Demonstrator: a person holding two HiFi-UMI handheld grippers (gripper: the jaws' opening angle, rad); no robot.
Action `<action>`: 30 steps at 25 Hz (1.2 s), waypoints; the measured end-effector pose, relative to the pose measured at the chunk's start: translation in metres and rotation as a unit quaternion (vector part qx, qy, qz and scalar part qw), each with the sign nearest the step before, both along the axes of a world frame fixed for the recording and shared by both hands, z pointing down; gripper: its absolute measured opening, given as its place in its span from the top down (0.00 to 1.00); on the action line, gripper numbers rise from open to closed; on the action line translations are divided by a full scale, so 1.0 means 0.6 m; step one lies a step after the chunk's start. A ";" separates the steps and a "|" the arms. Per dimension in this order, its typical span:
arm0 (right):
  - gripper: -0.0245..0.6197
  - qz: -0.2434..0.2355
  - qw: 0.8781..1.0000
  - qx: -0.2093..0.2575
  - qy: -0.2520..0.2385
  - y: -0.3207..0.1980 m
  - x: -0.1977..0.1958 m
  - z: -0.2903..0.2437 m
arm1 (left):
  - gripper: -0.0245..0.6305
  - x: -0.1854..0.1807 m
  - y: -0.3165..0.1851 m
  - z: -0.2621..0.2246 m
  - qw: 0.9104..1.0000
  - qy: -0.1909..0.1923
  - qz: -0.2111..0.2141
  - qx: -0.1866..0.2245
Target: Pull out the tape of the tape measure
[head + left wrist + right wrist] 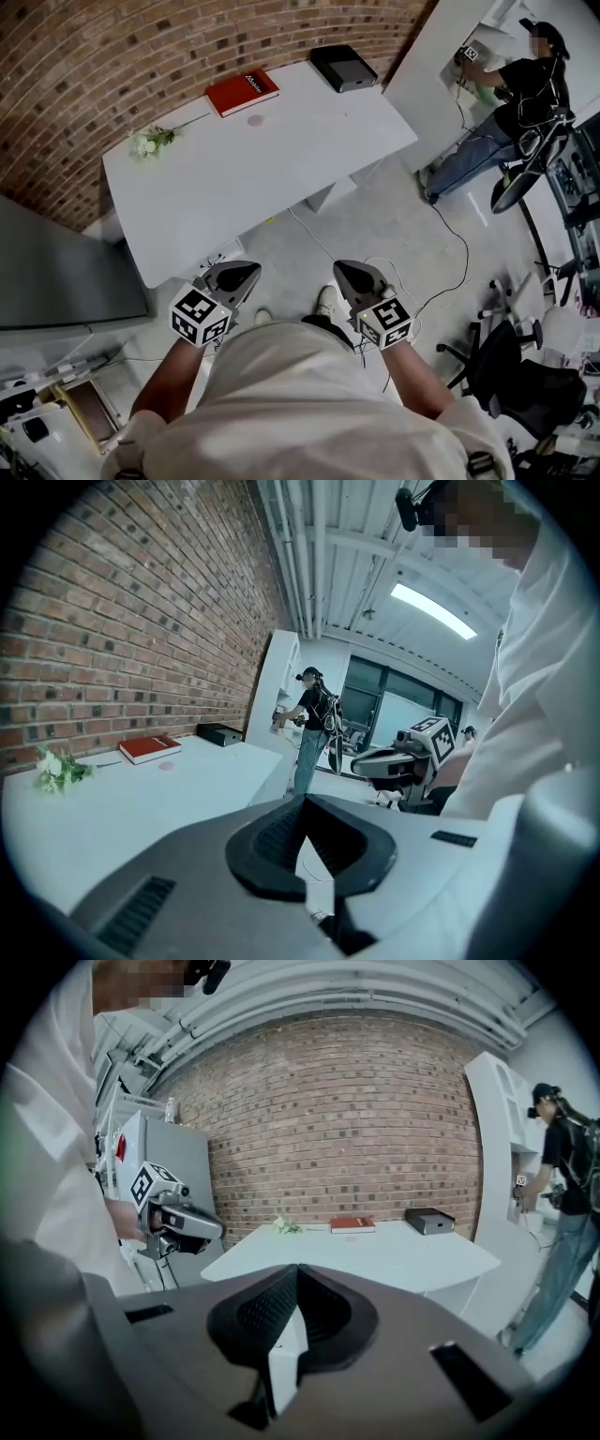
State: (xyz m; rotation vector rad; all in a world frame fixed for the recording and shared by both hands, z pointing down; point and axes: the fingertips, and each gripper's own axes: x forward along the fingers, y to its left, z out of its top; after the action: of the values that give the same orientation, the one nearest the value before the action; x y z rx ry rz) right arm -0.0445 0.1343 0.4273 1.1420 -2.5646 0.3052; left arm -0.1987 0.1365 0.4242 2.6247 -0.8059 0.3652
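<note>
A white table: beside the red book lies a pink disc — too small to tell if it is the tape measure, or which way it points. The left gripper and right gripper hang well apart from it, jaws pressed together, empty

The red book at the table's far edge bore unreadable white lettering; the left gripper and right gripper carried square coded markers.
</note>
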 end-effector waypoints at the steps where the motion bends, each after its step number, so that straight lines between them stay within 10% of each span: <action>1: 0.96 0.002 1.000 0.001 0.000 0.003 -0.001 0.000 | 0.97 -0.001 0.002 0.001 1.000 -0.001 0.002 0.001; 30: 0.96 -0.011 1.000 0.017 0.009 0.027 -0.059 -0.024 | 0.97 -0.052 0.034 0.002 1.000 0.014 -0.004 0.004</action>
State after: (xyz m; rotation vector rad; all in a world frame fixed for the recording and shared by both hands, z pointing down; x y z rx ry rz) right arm -0.0797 0.1506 0.4128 1.1230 -2.5734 0.2448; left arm -0.2298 0.1566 0.4254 2.6261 -0.8105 0.3224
